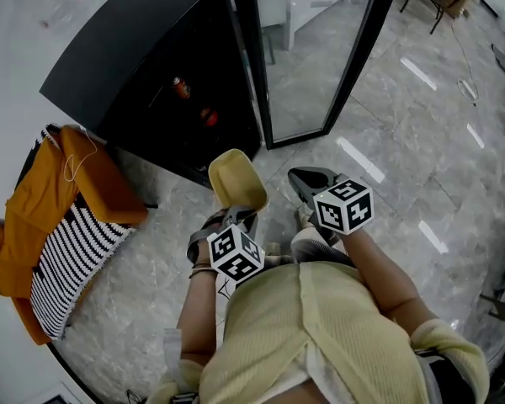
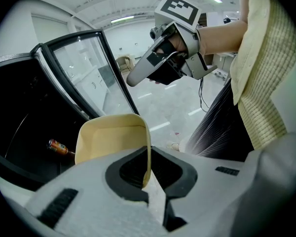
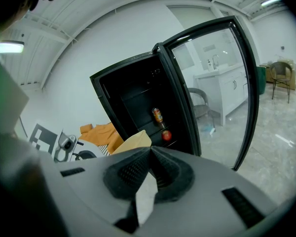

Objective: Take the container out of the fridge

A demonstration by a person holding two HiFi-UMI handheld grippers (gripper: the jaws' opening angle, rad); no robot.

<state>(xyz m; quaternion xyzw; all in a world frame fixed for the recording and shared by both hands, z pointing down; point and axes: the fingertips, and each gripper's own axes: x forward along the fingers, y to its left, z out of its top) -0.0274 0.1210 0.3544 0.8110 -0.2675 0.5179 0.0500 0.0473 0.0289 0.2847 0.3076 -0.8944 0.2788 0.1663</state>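
Left claw point(image 2: 147, 180): was clamped narrow on one wall of the beige container point(image 2: 108, 139) | container: was outside the black fridge point(image 1: 126, 66), held in the air before its open glass door point(image 1: 311, 57) | right claw point(image 3: 149, 157): was pressed together, empty | can point(image 3: 157, 115): stood inside the fridge
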